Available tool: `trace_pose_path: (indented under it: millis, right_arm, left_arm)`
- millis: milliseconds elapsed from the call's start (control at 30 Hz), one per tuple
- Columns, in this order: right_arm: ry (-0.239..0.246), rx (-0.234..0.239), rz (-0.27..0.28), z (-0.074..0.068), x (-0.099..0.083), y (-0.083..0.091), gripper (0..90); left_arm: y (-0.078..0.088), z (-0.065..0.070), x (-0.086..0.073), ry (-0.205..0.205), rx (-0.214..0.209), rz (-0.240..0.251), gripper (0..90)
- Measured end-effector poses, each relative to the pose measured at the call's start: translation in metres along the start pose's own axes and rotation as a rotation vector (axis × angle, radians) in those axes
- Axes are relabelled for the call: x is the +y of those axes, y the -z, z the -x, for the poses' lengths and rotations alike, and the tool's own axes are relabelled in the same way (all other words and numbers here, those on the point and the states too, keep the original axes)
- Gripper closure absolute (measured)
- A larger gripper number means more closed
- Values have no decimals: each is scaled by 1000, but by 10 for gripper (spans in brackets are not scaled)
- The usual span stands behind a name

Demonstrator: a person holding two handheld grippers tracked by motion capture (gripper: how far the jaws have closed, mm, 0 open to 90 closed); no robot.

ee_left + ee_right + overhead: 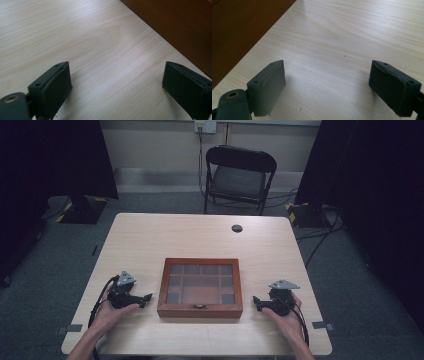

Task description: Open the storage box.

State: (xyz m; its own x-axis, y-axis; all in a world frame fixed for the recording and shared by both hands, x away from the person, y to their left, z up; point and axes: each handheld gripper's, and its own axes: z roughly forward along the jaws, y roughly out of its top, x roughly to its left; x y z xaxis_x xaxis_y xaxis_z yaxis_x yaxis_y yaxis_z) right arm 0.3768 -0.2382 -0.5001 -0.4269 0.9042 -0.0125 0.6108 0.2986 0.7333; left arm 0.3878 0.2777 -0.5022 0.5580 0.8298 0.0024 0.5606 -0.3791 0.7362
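A brown wooden box [200, 287] with a glass lid divided into several panes lies closed in the middle of the light wood table [200, 235], a small metal clasp on its near side. My left gripper [147, 298] rests on the table just left of the box, jaws wide apart with nothing between them. In the left gripper view the left gripper [116, 75] is open over bare wood, the box wall [180, 27] at upper right. My right gripper [256, 302] sits right of the box. In its own view the right gripper [327, 72] is open and empty, the box side [239, 27] at upper left.
A black folding chair [239, 176] stands behind the table's far edge. A round cable hole [237, 228] sits near the far middle of the tabletop. Black curtains hang at both sides, and cables run over the floor at the right.
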Motion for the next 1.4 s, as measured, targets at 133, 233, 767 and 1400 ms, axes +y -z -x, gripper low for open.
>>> trace_pose_path:
  millis: [133, 233, 767, 1400]
  right_arm:
    - [0, 0, 0, 0, 0, 0, 129]
    - [0, 0, 0, 0, 0, 0, 130]
    - [3, 2, -1, 0, 0, 0, 129]
    - [3, 2, -1, 0, 0, 0, 128]
  left_arm:
    - [3, -2, 1, 14, 7, -13, 163]
    - [4, -2, 2, 10, 10, -27, 181]
    - [30, 4, 20, 51, -85, 66, 296]
    - [49, 42, 62, 21, -325, 166, 414]
